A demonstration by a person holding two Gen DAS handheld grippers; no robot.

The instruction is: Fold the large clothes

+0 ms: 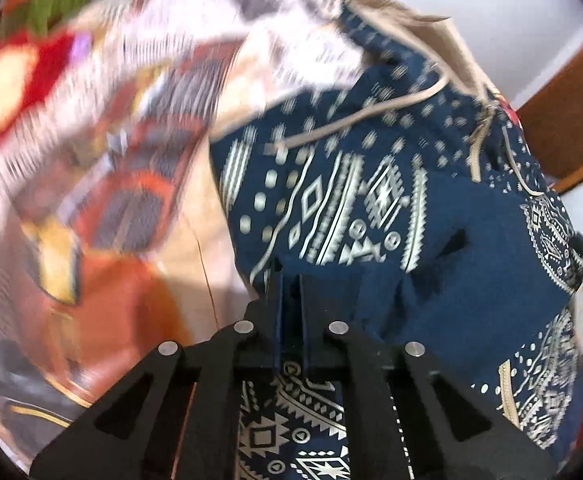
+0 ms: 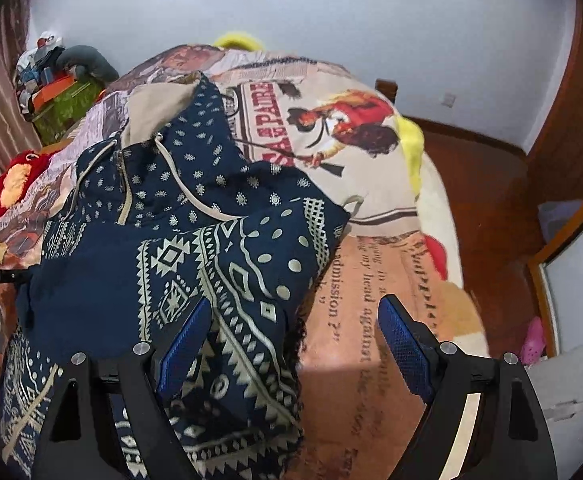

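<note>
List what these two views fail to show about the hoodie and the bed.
- Left wrist view: bedspread and red plush smeared by motion blur; prints unreadable.
- Left wrist view: left gripper shut on the hoodie; which part it pinches is hidden by the fingers.
- Right wrist view: hoodie's lower end cut off by the bottom edge and hidden by the open right gripper.
- Right wrist view: clutter at far left too small to identify.

hoodie (image 2: 195, 248) | navy, cream geometric and dotted print, beige hood lining, beige drawstrings (image 2: 179, 176), front zip (image 2: 120, 172) | crumpled, partly bunched, not flat | hood toward far end, lies on printed blanket (image 2: 371, 312) on bed | fold of navy cloth pinched in left gripper (image 1: 289, 280)
</note>
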